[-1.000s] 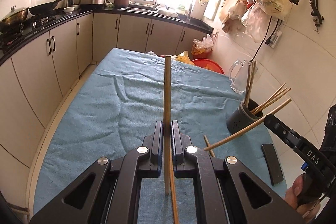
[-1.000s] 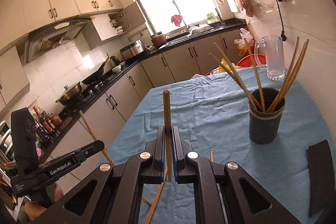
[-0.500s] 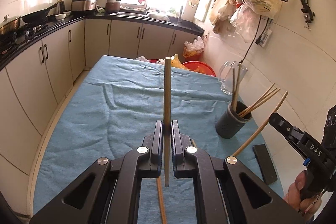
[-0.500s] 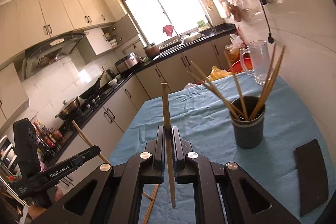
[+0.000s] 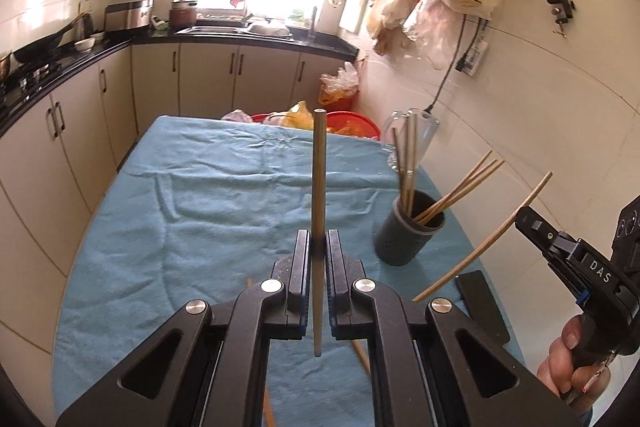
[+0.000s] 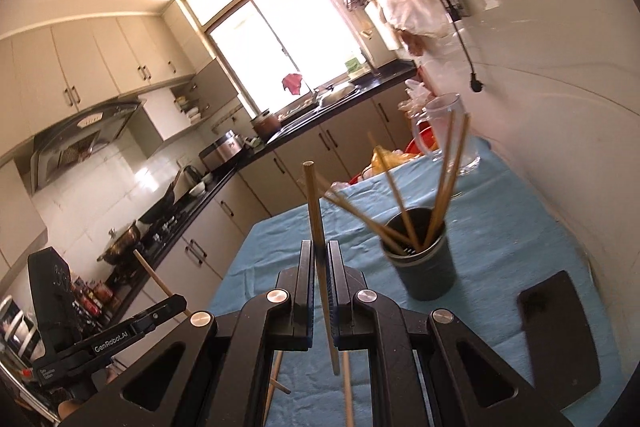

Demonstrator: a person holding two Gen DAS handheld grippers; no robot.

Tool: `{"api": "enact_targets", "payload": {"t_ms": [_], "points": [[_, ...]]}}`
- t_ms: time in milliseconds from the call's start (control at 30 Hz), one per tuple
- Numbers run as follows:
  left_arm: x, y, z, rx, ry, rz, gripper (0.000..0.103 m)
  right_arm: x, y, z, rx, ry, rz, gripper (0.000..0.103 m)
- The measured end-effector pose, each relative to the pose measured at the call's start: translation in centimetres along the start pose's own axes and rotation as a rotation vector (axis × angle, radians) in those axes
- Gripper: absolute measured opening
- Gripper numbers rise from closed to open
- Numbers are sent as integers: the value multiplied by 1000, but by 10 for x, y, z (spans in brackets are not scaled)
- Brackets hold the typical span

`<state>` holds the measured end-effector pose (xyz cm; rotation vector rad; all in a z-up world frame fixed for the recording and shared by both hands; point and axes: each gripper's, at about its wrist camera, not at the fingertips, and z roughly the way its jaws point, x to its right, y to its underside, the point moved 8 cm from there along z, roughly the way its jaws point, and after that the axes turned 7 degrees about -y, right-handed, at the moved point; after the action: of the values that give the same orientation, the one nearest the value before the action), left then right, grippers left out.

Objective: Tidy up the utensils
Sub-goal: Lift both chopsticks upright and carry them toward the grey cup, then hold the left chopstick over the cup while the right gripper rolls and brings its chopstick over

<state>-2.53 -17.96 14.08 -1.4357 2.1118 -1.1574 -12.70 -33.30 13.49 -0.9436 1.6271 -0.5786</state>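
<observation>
My left gripper (image 5: pixel 318 241) is shut on a wooden chopstick (image 5: pixel 318 187) that stands upright between its pads, above the blue cloth. My right gripper (image 6: pixel 319 251) is shut on another chopstick (image 6: pixel 314 211), which leans slightly. A dark grey holder cup (image 5: pixel 408 231) (image 6: pixel 426 263) with several chopsticks stands on the cloth ahead and to the right of both. In the left wrist view the right gripper (image 5: pixel 528 217) shows at the right edge with its chopstick (image 5: pixel 488 243) slanting. In the right wrist view the left gripper (image 6: pixel 176 303) is at lower left. Loose chopsticks (image 6: pixel 347 391) lie on the cloth below.
The blue cloth (image 5: pixel 200 211) covers the table. A dark flat phone-like slab (image 6: pixel 560 331) (image 5: pixel 482 301) lies near the cup. A glass pitcher (image 6: pixel 444 131) stands behind it by the wall. Red basins (image 5: pixel 352 121) sit past the far edge; cabinets line the left.
Both grippers have lifted away from the cloth with their chopsticks and shifted; the views swung toward the wall and window. The right wrist view has rolled. The cup sits nearer the centre.
</observation>
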Motion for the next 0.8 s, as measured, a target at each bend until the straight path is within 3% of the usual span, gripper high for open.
{"api": "enact_targets", "payload": {"t_ms": [300, 467, 633, 800], "points": [[46, -22, 5, 4, 62, 47, 7, 25, -27, -24, 59, 31, 27, 3], [61, -24, 11, -4, 71, 66, 7, 43, -31, -28, 47, 51, 52, 3], [70, -18, 21, -26, 79, 87, 7, 78, -21, -25, -44, 48, 129, 3], [75, -12, 29, -39, 95, 94, 7, 148, -8, -12, -195, 176, 262, 4]]}}
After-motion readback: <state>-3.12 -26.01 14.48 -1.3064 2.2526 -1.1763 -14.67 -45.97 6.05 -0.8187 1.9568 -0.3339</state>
